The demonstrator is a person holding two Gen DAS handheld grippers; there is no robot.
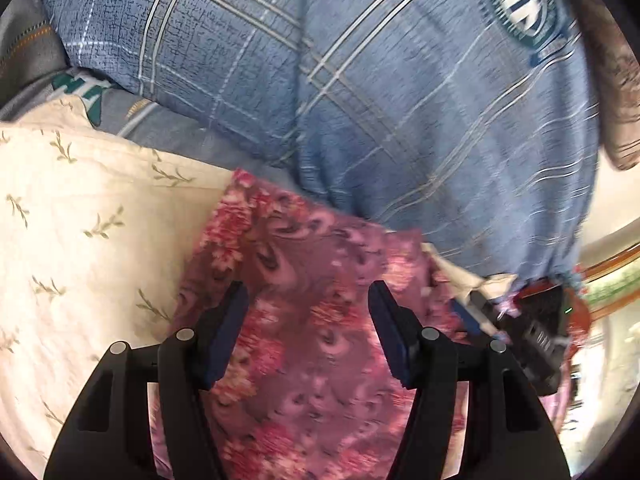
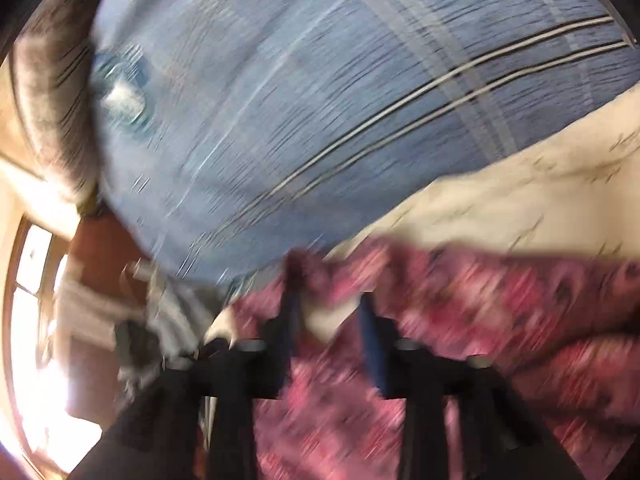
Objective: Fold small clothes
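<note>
A pink floral garment (image 1: 320, 280) lies flat, partly on a cream cloth with green sprigs (image 1: 80, 220). My left gripper (image 1: 308, 296) hovers over the garment's middle, open, with nothing between its blue pads. At the garment's right edge in the left wrist view shows my right gripper's black housing (image 1: 540, 336). The right wrist view is blurred by motion. In it my right gripper (image 2: 328, 304) stands open at the pink garment's (image 2: 480, 300) upper edge. A gap separates its fingers, and the cloth lies below them, not pinched.
A blue checked pillow or sheet (image 1: 360, 80) with a green round emblem (image 1: 520, 4) rises behind the garment. A brown patterned cushion (image 1: 620, 100) sits at the right. A wooden window frame (image 2: 24, 280) with bright light lies past the bed's edge.
</note>
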